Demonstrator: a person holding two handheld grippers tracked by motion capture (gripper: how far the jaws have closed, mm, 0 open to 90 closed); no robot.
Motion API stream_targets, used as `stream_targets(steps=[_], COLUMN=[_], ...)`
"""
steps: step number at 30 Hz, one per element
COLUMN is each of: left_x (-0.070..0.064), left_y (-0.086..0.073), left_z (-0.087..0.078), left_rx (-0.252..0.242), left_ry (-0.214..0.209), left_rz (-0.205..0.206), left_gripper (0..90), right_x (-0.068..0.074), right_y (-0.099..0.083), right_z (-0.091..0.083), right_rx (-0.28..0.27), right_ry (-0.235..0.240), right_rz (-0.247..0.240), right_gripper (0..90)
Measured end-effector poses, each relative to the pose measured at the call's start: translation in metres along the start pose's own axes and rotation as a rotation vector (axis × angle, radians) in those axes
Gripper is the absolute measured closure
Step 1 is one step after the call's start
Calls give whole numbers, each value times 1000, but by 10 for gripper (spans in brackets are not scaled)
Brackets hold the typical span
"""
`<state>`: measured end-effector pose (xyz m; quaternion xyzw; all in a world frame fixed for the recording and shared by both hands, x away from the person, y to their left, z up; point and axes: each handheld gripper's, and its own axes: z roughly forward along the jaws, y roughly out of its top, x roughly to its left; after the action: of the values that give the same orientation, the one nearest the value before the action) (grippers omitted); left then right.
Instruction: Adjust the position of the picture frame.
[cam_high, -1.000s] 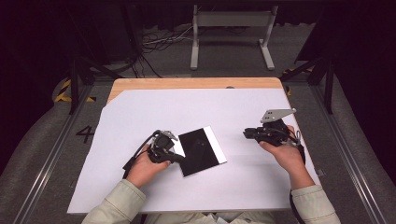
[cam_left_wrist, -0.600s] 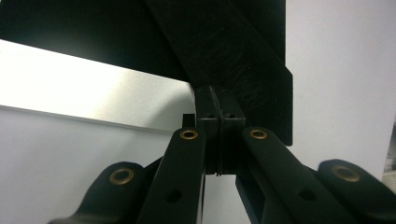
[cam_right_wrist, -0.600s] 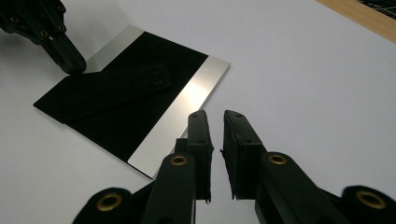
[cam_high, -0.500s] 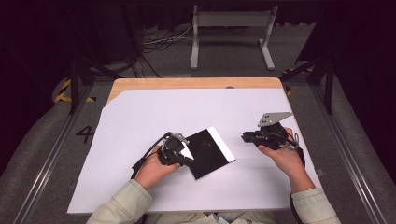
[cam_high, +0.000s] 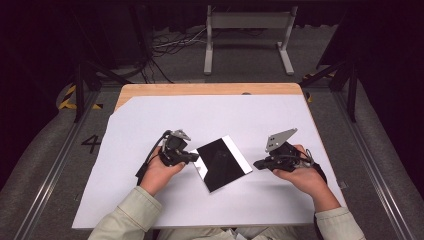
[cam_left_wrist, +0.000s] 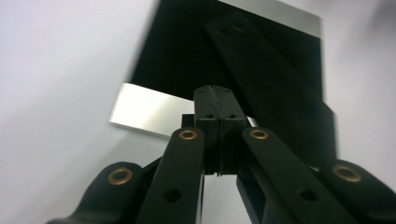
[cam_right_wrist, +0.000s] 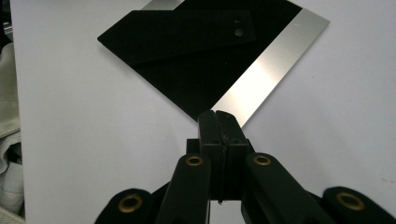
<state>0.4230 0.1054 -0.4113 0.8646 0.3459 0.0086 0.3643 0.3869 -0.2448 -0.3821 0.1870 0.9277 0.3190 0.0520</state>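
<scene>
A flat black plate (cam_high: 221, 161) with silver strips along two opposite edges lies tilted on the white sheet (cam_high: 210, 115), between my two grippers. My left gripper (cam_high: 195, 157) is shut, and its tips rest at the plate's left silver strip (cam_left_wrist: 144, 109). In the left gripper view the left gripper (cam_left_wrist: 215, 91) has its jaws pressed together with nothing between them. My right gripper (cam_high: 256, 164) is also shut and sits just off the plate's right corner. The right gripper view shows the right gripper (cam_right_wrist: 217, 116) right at the corner of the plate (cam_right_wrist: 196, 70), beside a silver strip (cam_right_wrist: 266, 70).
The white sheet covers a wooden table (cam_high: 200, 89) whose far edge shows bare. A metal stand (cam_high: 245, 35) and cables lie on the floor beyond. Floor rails run along both sides of the table.
My left gripper has moved right against the plate. The plate has shifted a little right and toward the person, and turned slightly. My right gripper has dropped closer to the plate's right corner.
</scene>
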Motion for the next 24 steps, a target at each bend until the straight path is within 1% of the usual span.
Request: stream_targets(steps=[2, 3, 5, 6, 7, 8, 10, 11, 12, 14, 16, 19, 22, 24], left_x=[9, 9, 19, 22, 25, 29, 33, 33, 35, 37, 39, 41, 41, 41], left_y=[-1, -1, -3, -3, -4, -5, -7, -7, -7, -8, -8, -7, -6, -6], left_z=[-2, -2, -4, -5, -5, -6, -5, -5, -4, -2, 2, 9, 16, 20], left_rx=[-31, -31, -60, -77, -86, -93, -105, -105, -110, -114, -117, -105, -80, -68], left_ry=[31, 31, 69, 84, 101, 128, 145, 145, 158, 176, 183, 175, 143, 130], left_rz=[-27, -27, -43, -57, -60, -68, -76, -76, -77, -82, -79, -77, -79, -75], left_gripper=[856, 853, 857, 859, 859, 860, 865, 869, 869, 878, 890, 899, 900, 900], right_x=[2, 2, 4, 5, 5, 7, 8, 8, 8, 10, 11, 12, 14, 14], right_y=[0, 0, -1, -1, -1, -1, -1, -1, -1, -1, -1, 0, 0, 0], right_z=[2, 2, 5, 8, 10, 16, 21, 21, 25, 32, 37, 39, 38, 38], right_rx=[10, 10, 25, 30, 32, 38, 43, 43, 50, 58, 62, 60, 56, 57], right_ry=[-1, -1, -6, -7, -6, -6, -3, -3, -4, -19, -27, -23, -8, -6], right_rz=[3, 3, 5, 2, 3, 4, 2, 2, -2, -10, -15, -19, -24, -26], right_gripper=[900, 900, 900, 900, 900, 900, 900, 900, 900, 900, 900, 900, 900, 900])
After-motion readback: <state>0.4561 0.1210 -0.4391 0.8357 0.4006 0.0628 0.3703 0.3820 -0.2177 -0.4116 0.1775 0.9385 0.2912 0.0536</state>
